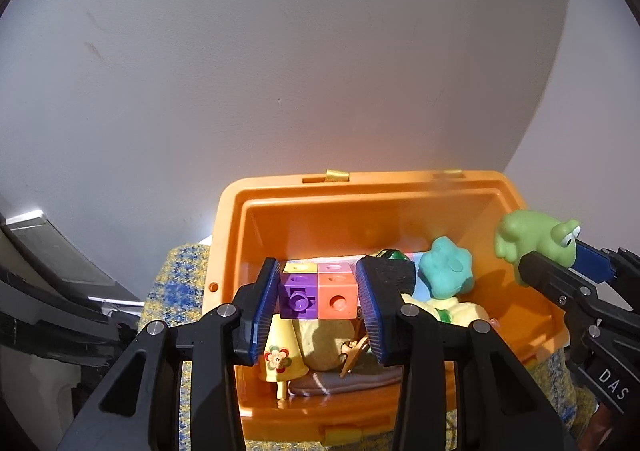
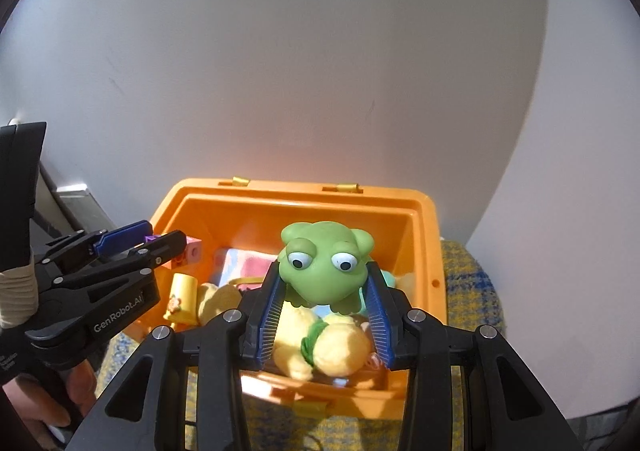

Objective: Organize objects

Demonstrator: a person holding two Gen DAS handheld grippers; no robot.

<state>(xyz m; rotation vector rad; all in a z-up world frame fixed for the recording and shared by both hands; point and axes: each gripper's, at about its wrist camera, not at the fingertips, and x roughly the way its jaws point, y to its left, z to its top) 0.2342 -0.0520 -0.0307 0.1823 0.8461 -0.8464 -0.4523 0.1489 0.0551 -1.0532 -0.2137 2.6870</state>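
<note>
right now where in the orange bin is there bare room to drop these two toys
Bare floor shows along the orange bin back wall, behind the teal toy, and in the right part under the green frog. The middle and front are crowded with the yellow plush and yellow cone.

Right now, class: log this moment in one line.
left gripper: grips block cluster | right gripper: grips green frog | both over orange bin

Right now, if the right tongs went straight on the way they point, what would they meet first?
Probably the yellow plush toy in the orange bin, just below the green frog held by the right tongs. Depth is unclear; the pink cloth beyond could come first.
</note>
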